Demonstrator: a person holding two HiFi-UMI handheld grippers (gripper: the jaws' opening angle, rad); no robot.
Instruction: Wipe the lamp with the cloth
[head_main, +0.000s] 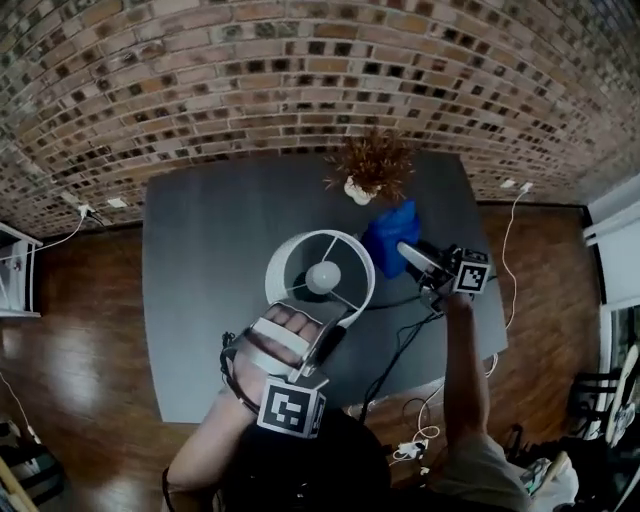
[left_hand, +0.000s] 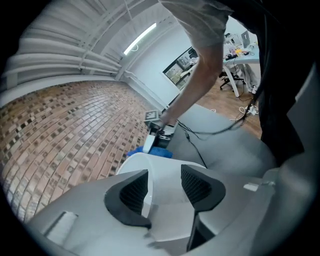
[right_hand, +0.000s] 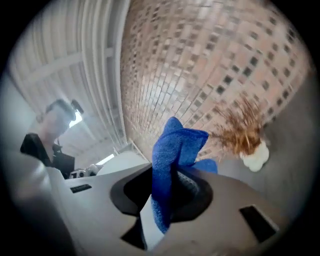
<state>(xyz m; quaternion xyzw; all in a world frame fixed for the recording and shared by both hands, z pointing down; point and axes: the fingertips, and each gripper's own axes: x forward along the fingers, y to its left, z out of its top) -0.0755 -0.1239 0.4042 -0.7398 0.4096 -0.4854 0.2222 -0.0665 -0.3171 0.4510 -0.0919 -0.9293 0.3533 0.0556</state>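
Note:
A lamp with a round white shade (head_main: 345, 255) and a bare bulb (head_main: 323, 277) stands mid-table. My left gripper (head_main: 305, 335) reaches over the shade's near rim. In the left gripper view the white shade (left_hand: 165, 165) fills the gap at my left gripper (left_hand: 165, 192), whose dark pads (left_hand: 132, 195) grip it. My right gripper (head_main: 408, 252) hovers just right of the shade, level with it, shut on a blue cloth (head_main: 390, 232). In the right gripper view the cloth (right_hand: 175, 145) sticks up out of my right gripper (right_hand: 167, 192). The cloth hangs close to the shade's right side.
A dried brown plant in a small white vase (head_main: 366, 170) stands behind the lamp on the dark grey table (head_main: 210, 260). Black cables (head_main: 400, 350) trail over the near right edge to the wooden floor. A brick wall runs along the back.

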